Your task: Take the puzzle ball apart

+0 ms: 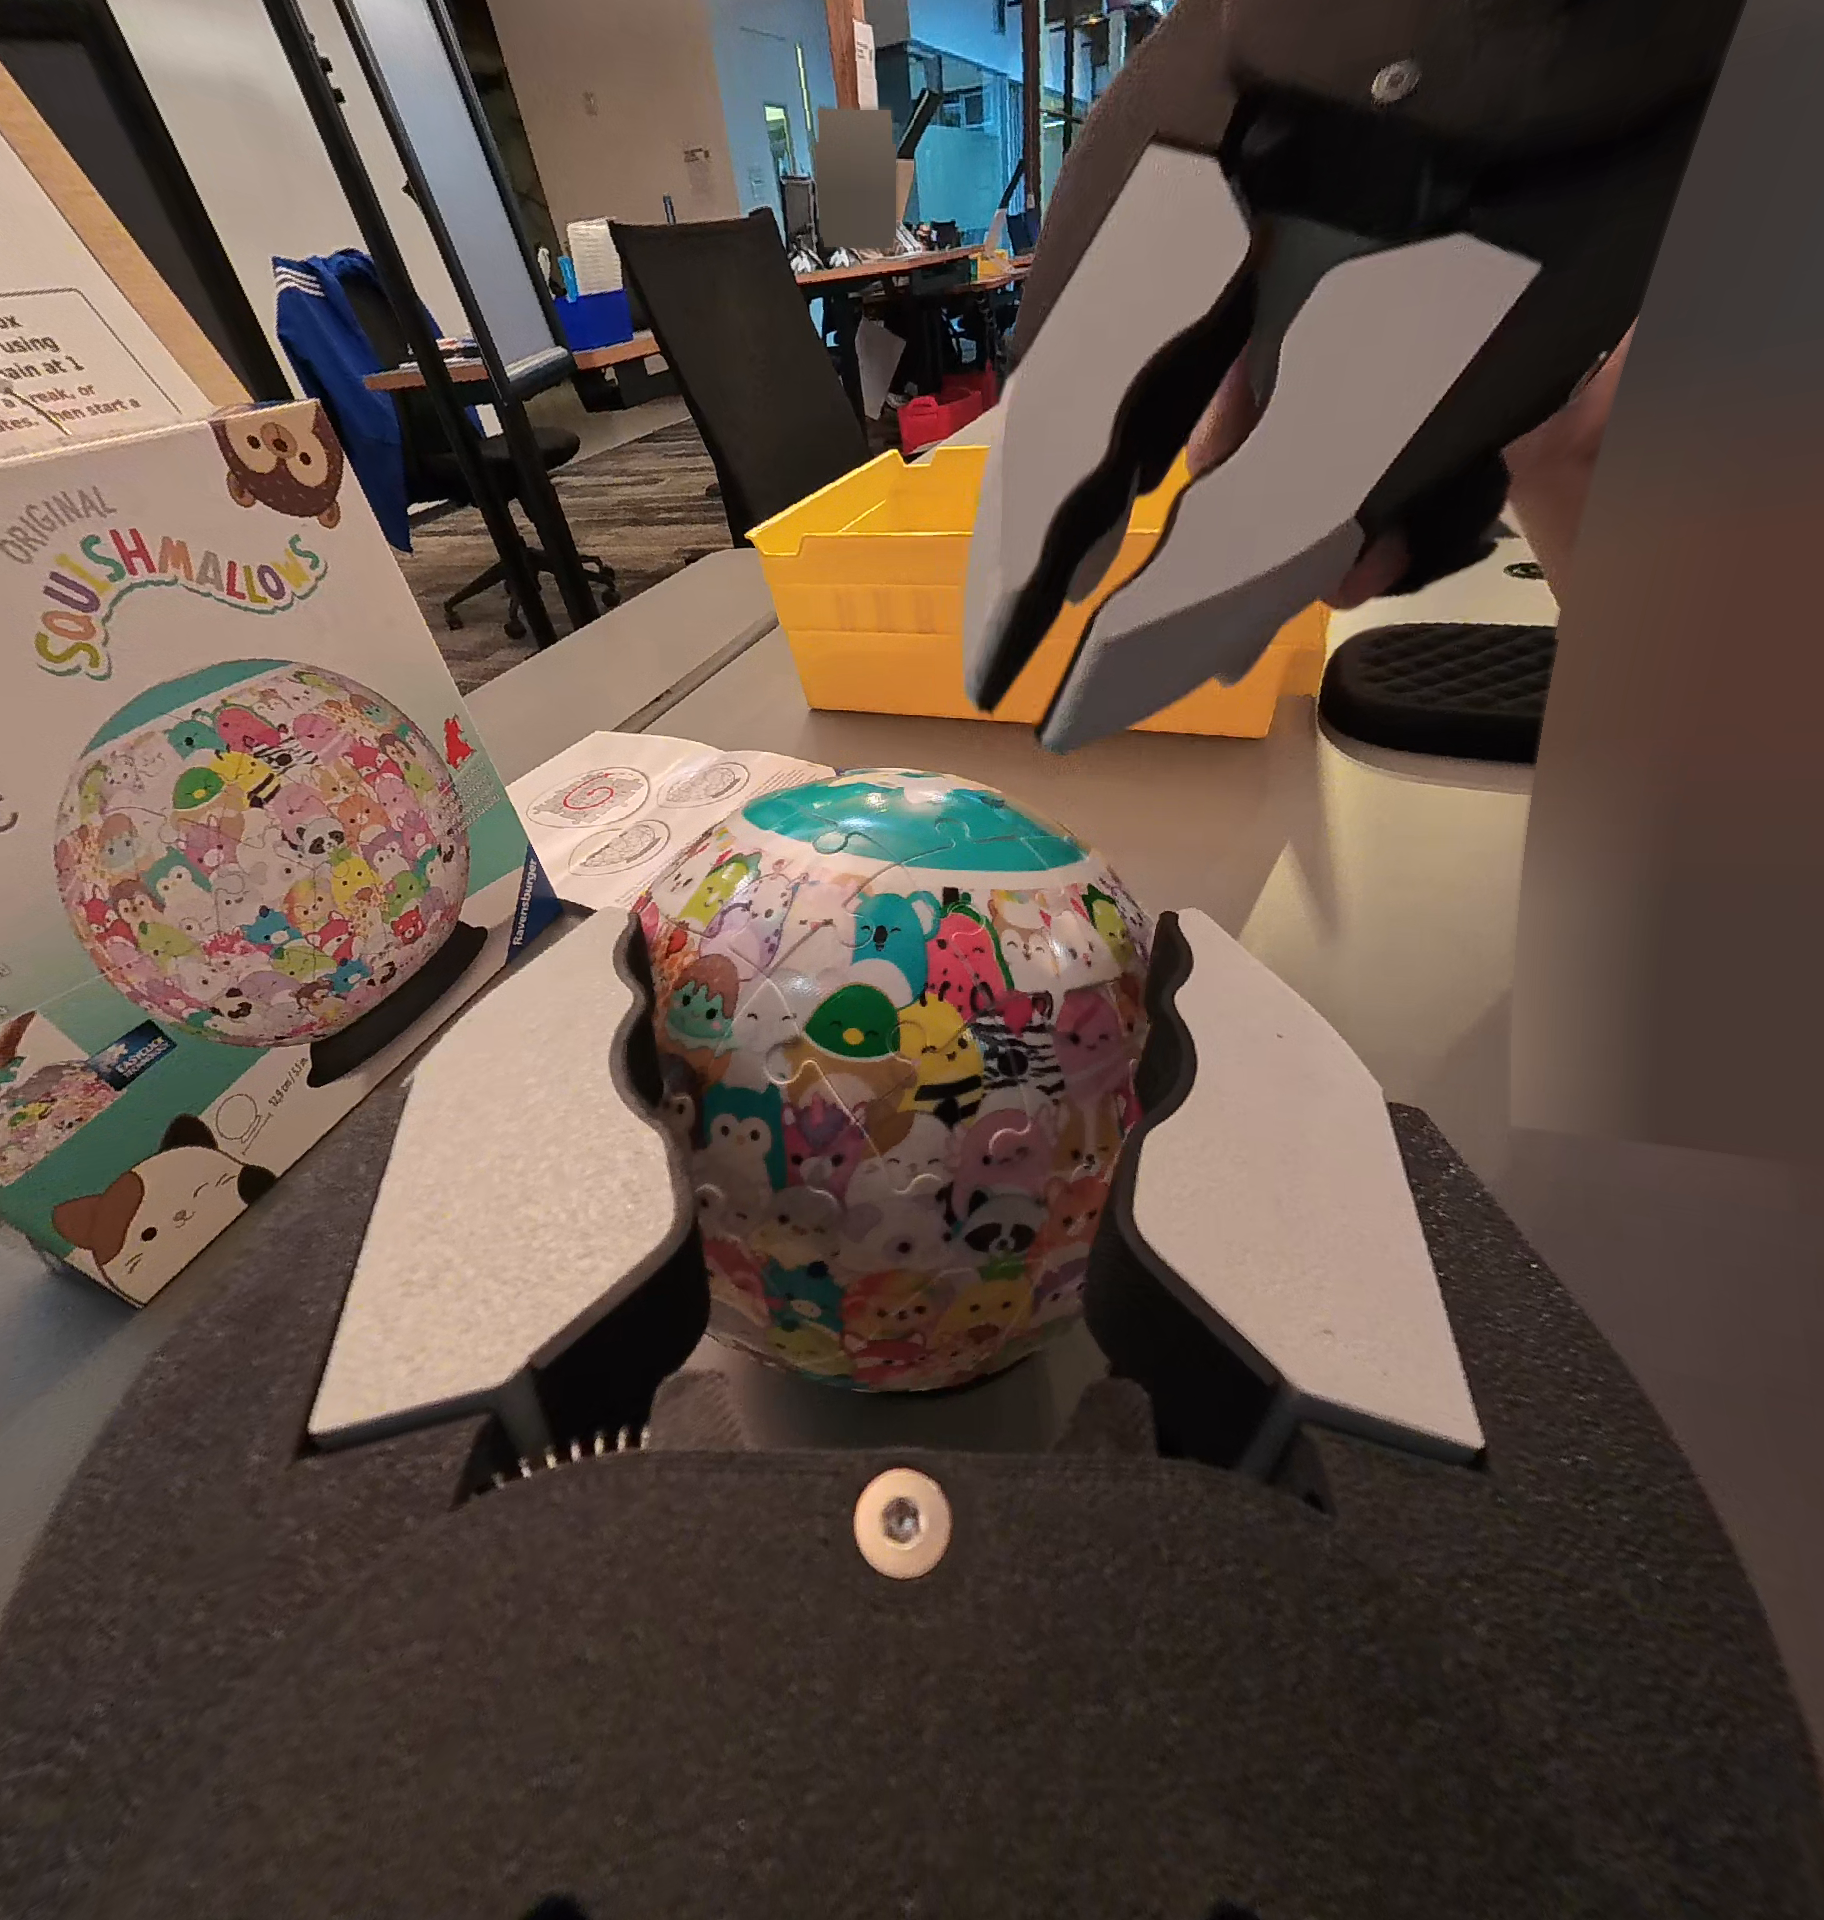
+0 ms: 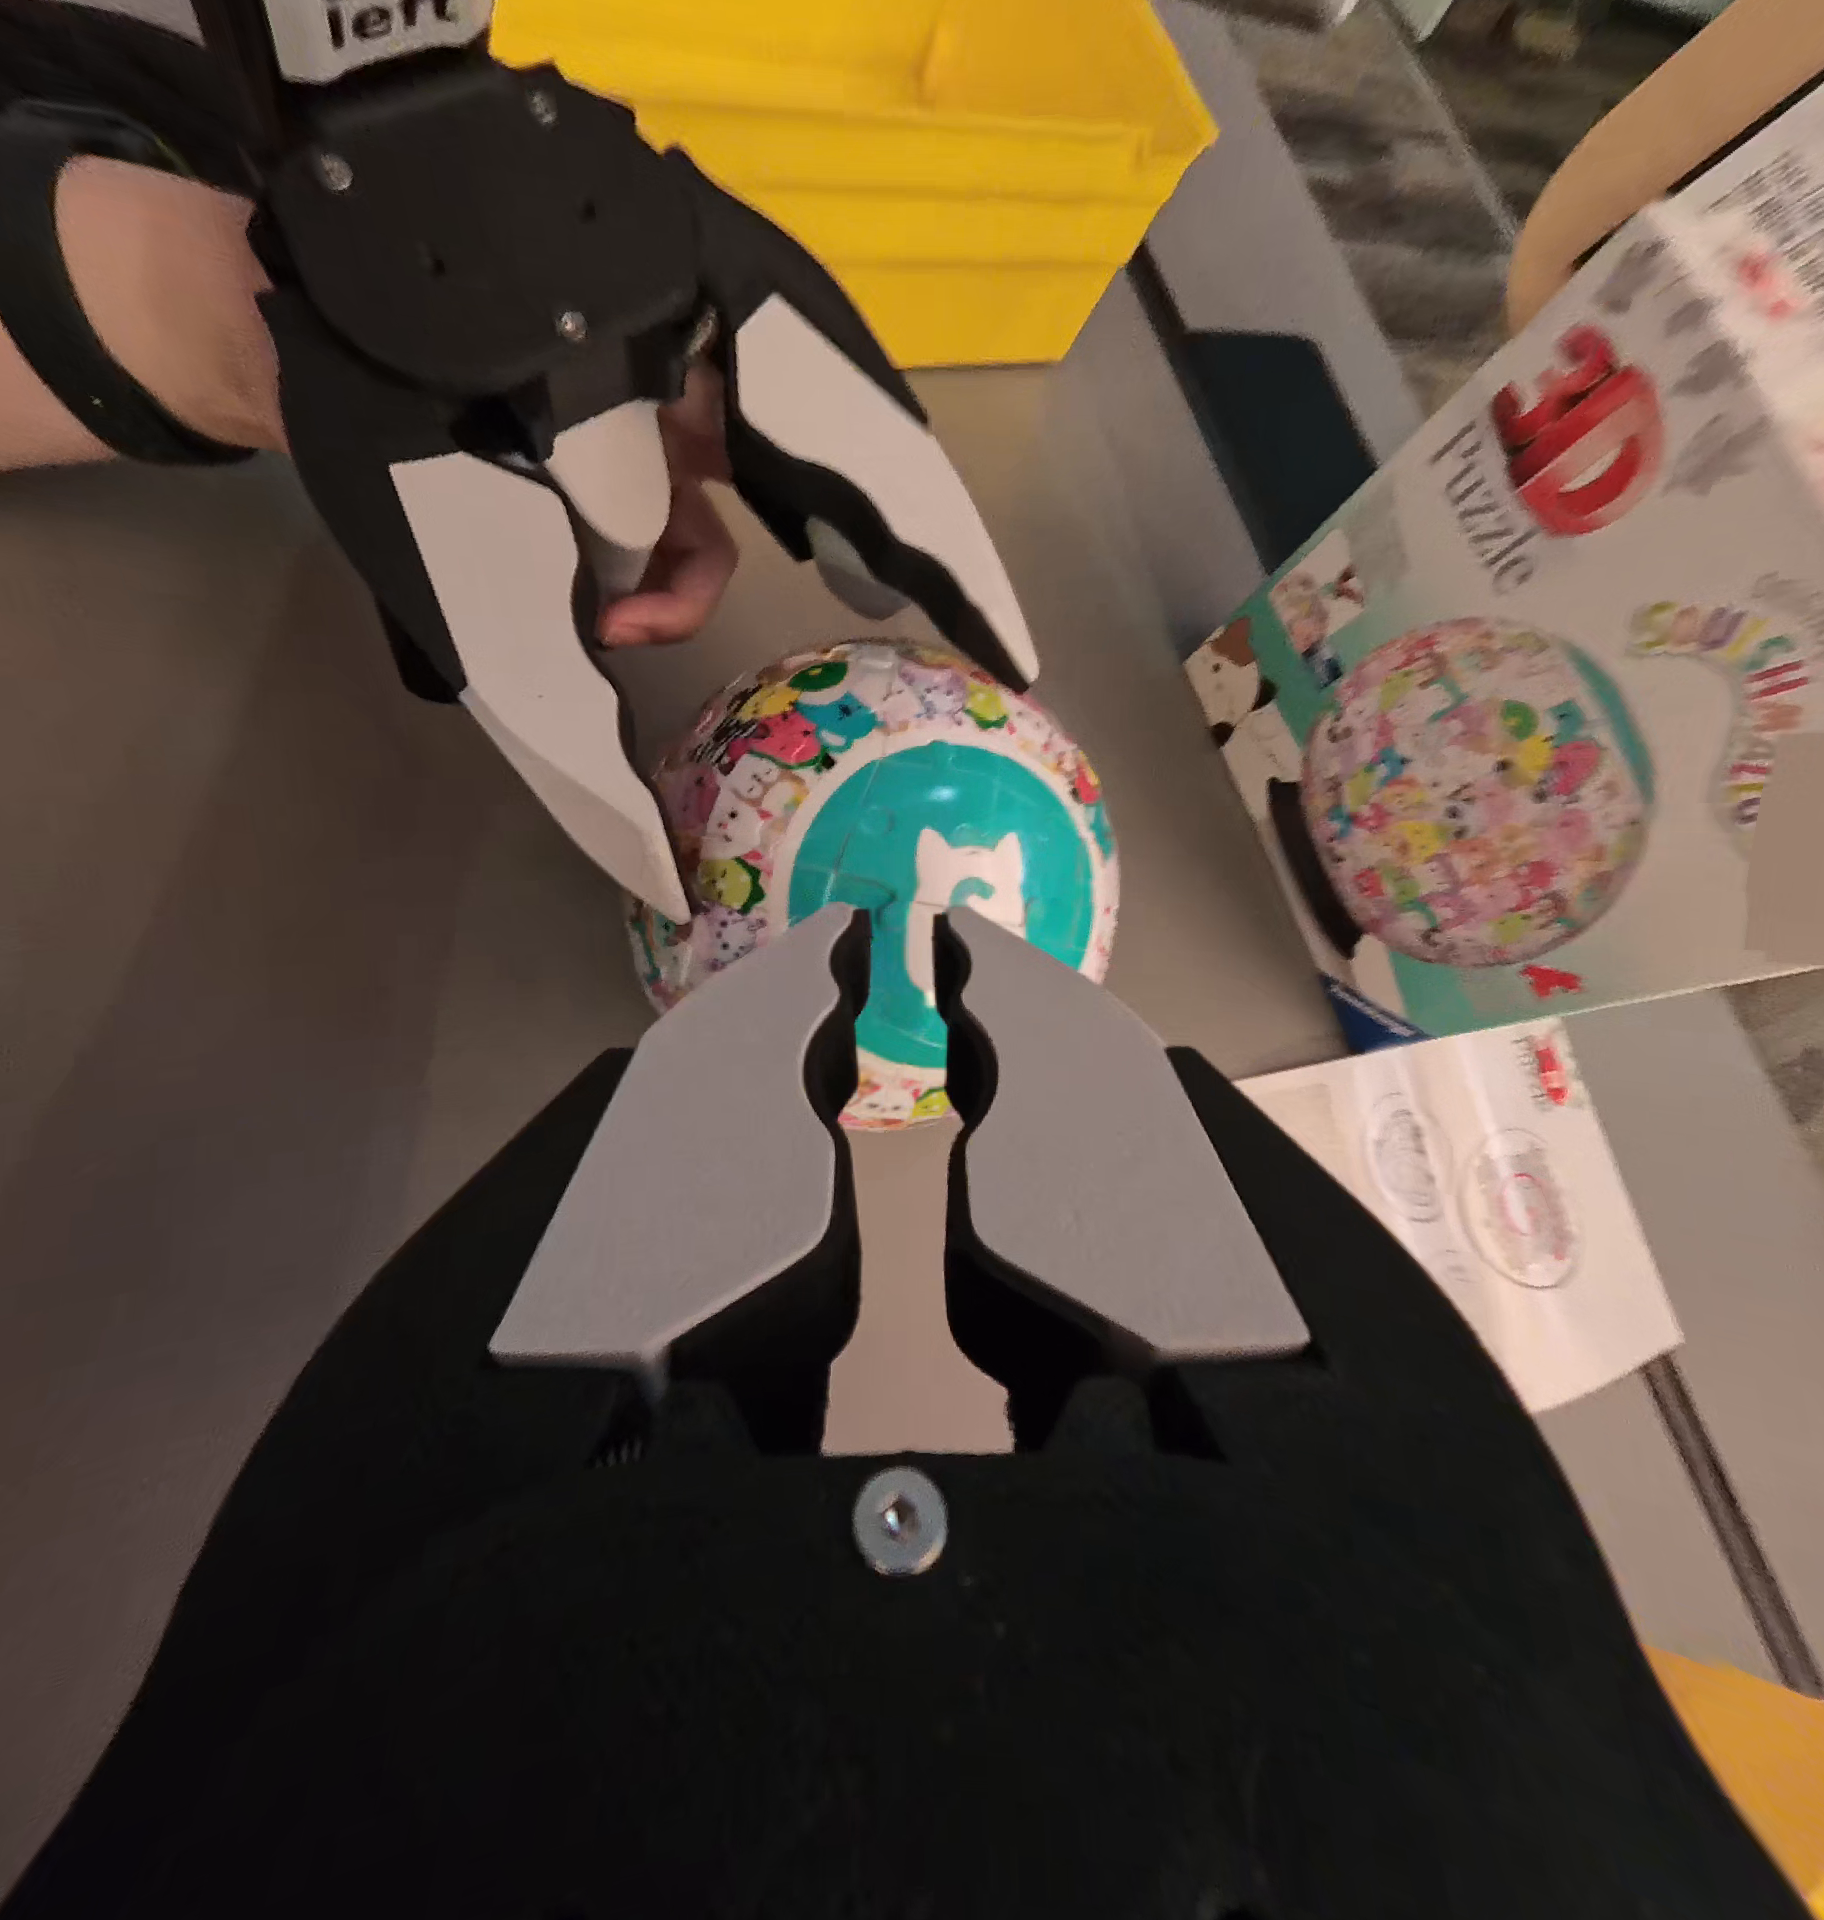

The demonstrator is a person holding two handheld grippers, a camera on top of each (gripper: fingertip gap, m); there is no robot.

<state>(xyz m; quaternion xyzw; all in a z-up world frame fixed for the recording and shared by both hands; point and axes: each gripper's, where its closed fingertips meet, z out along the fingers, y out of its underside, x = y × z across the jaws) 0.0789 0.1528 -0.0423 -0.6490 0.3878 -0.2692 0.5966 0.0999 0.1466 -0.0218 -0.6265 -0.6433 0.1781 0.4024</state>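
Observation:
The puzzle ball (image 1: 908,1081) is a sphere of colourful cartoon animals with a teal cap on top, and it stands on the grey table. My left gripper (image 1: 903,925) has one finger pressed on each side of it. The right wrist view shows the ball (image 2: 887,810) from above, with the left gripper (image 2: 851,790) clasping it from the far left. My right gripper (image 2: 900,920) hovers just over the teal cap, its jaws a narrow gap apart and empty. It also shows in the left wrist view (image 1: 1022,717), above and behind the ball.
A yellow bin (image 1: 887,592) stands behind the ball. The puzzle's box (image 1: 212,831) stands upright to the left, with a folded instruction sheet (image 1: 659,800) beside it. A black round stand (image 1: 1438,686) lies at the right. Spacing between my two grippers at the tips: around 4 centimetres.

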